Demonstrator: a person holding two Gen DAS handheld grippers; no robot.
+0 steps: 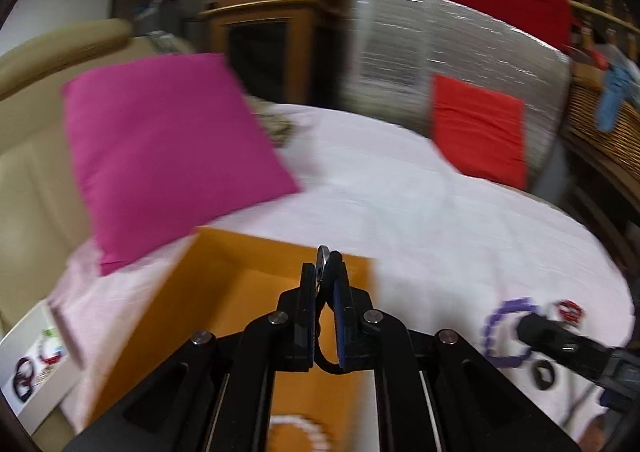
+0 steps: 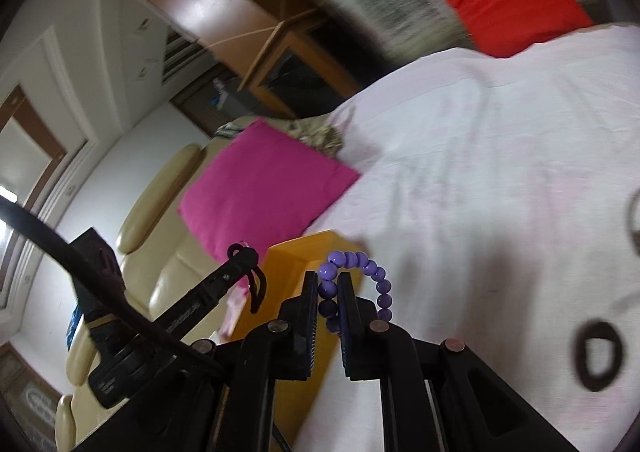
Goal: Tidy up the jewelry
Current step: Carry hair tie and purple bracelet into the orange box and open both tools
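While the orange box (image 1: 224, 292) sits open at the left of the white cloth (image 1: 420, 211), the left gripper (image 1: 326, 276) hangs over its hollow, jaws nearly together and pinching a black cord bracelet (image 1: 326, 362) that carries a small metal ring (image 1: 321, 258); the cord loops limp below the pads, so it reads as light, floppy and prone to snag on the fingers at release. Further right, the right gripper (image 2: 332, 284) is almost closed on a purple bead bracelet (image 2: 360, 272), gripping a few beads on one side while the rest arcs free to the right (hard, round, smooth beads, likely to roll or slip between flat pads, so a hold across the strand beats one on a single bead). It hovers just beside the box's right edge, not yet over the hollow. Rightmost, a black ring-shaped piece (image 2: 598, 356) lies flat on the cloth, well apart from both tools.
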